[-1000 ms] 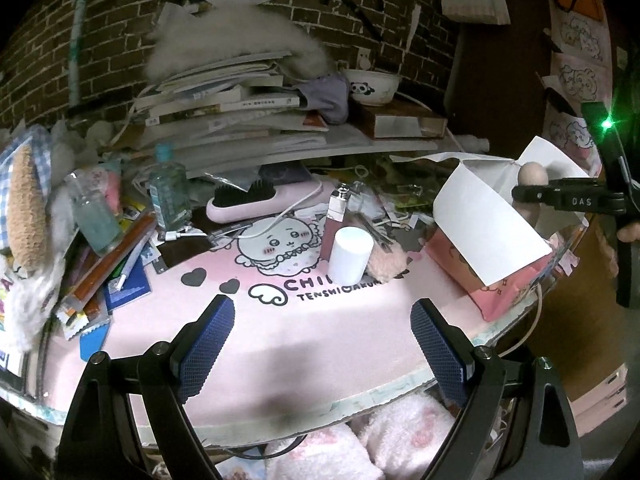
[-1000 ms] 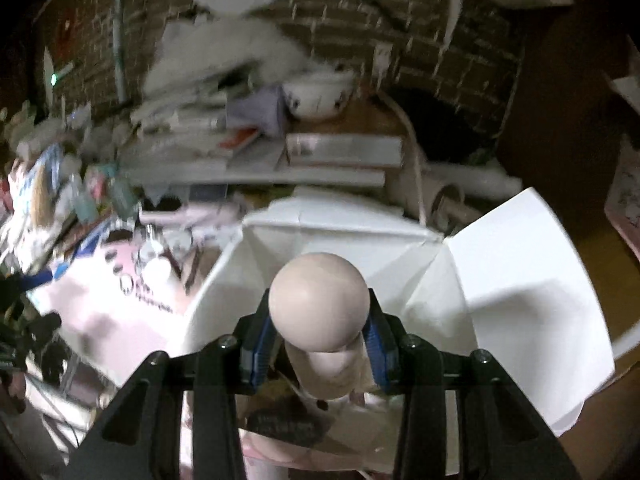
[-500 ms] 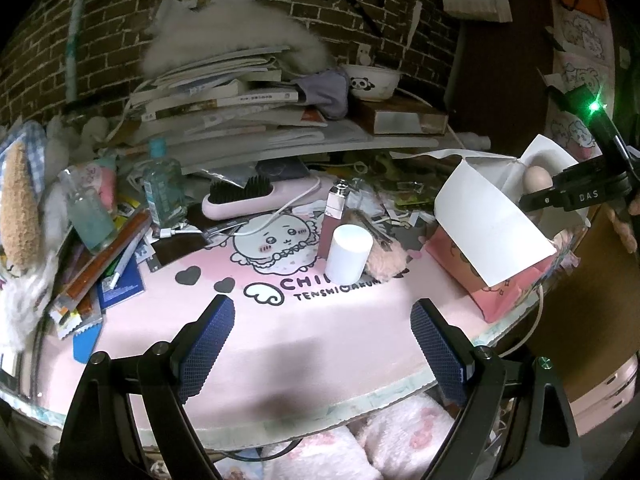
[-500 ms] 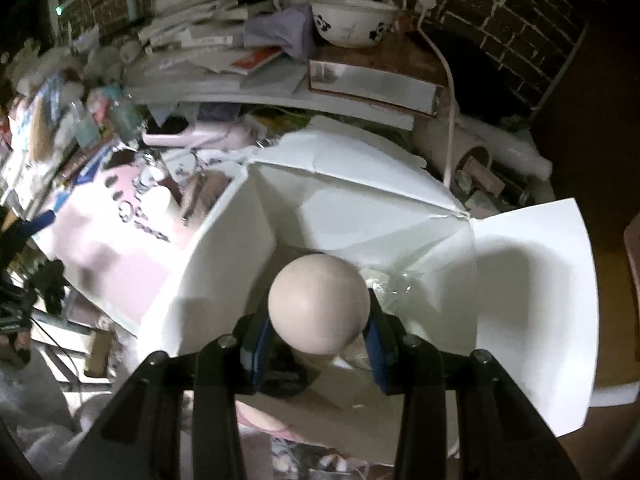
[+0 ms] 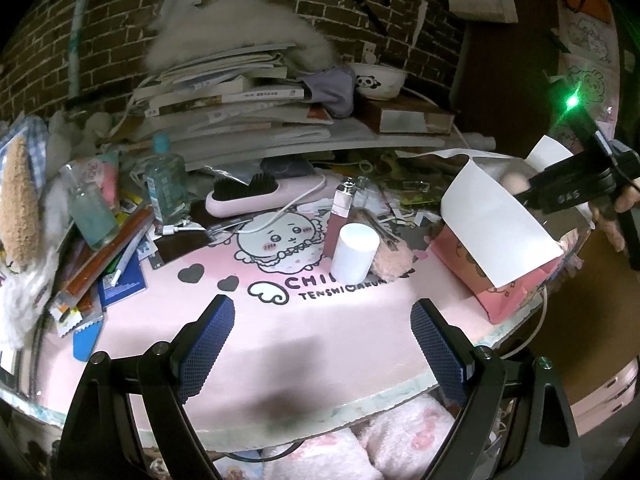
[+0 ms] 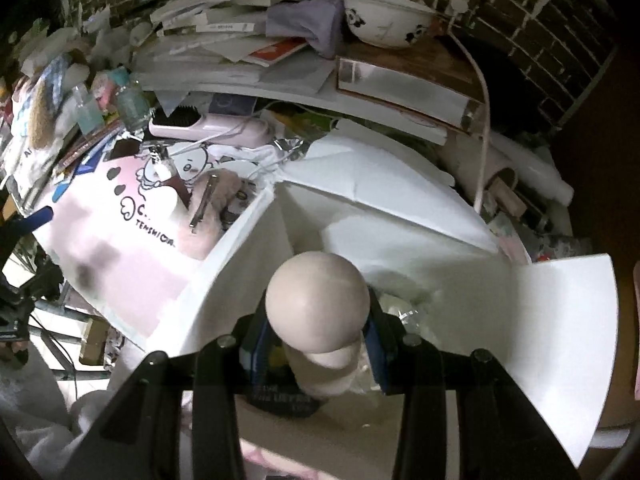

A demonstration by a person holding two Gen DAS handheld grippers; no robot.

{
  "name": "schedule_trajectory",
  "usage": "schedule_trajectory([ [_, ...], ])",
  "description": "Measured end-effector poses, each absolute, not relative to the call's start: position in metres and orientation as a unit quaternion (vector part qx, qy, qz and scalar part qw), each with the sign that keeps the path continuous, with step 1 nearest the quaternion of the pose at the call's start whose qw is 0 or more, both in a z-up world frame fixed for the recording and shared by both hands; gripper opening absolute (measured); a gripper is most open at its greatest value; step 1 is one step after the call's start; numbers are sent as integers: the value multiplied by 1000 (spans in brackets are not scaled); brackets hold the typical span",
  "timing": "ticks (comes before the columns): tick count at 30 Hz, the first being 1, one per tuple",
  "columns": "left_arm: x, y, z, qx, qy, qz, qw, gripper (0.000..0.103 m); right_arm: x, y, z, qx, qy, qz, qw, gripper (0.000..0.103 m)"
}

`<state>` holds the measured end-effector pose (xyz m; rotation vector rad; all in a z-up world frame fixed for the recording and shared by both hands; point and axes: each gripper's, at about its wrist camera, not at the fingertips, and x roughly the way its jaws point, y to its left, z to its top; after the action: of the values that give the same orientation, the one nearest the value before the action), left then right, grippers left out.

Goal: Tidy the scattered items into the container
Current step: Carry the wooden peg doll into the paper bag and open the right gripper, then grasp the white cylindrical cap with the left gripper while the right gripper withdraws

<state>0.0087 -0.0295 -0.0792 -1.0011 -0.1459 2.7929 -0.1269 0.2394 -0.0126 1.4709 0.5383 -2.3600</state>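
Note:
A beige egg-shaped makeup sponge [image 6: 316, 304] sits between the blue pads of my right gripper [image 6: 318, 354], which is shut on it. It hangs over the open pink box [image 6: 400, 216] with white flaps, pointing steeply down into it. In the left wrist view the sponge [image 5: 512, 180] and right gripper [image 5: 568, 194] show behind the box's white flap [image 5: 496, 216] at the table's right edge. My left gripper [image 5: 320, 320] is open and holds nothing, above the front of the pink mat [image 5: 280, 340]. On the mat stand a white cylinder [image 5: 354, 254], a pink tube [image 5: 340, 208] and a fluffy hair clip [image 5: 386, 256].
A pink hairbrush [image 5: 256, 196] with a white cable lies behind the mat. Bottles [image 5: 166, 184] and packets crowd the left side. A stack of books [image 5: 240, 100] and a panda bowl [image 5: 378, 80] fill the back by the brick wall. Dark items lie in the box's bottom.
My right gripper has tipped further down and sunk with the sponge towards the inside of the box. The left gripper has not moved.

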Motion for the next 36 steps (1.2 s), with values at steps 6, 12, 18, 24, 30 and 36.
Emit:
schedule_trajectory([
  [6, 2, -32, -82, -342, -49, 935, 80, 88, -136, 243, -26, 521, 181, -820, 155, 38],
  [12, -1, -30, -84, -346, -47, 934, 81, 88, -137, 245, -26, 515, 175, -824, 157, 40],
  [18, -1, -28, -83, -344, -47, 934, 83, 88, -128, 245, -13, 479, 177, -848, 141, 52],
  [24, 0, -24, -81, -341, -44, 935, 89, 88, -110, 238, 6, 440, 149, -872, 157, 52],
  [30, 0, -24, -82, -338, -43, 936, 88, 88, -80, 215, 24, 376, 114, -897, 202, 64],
  [36, -9, -28, -88, -345, -30, 936, 66, 88, -47, 186, 25, 330, 76, -896, 286, 67],
])
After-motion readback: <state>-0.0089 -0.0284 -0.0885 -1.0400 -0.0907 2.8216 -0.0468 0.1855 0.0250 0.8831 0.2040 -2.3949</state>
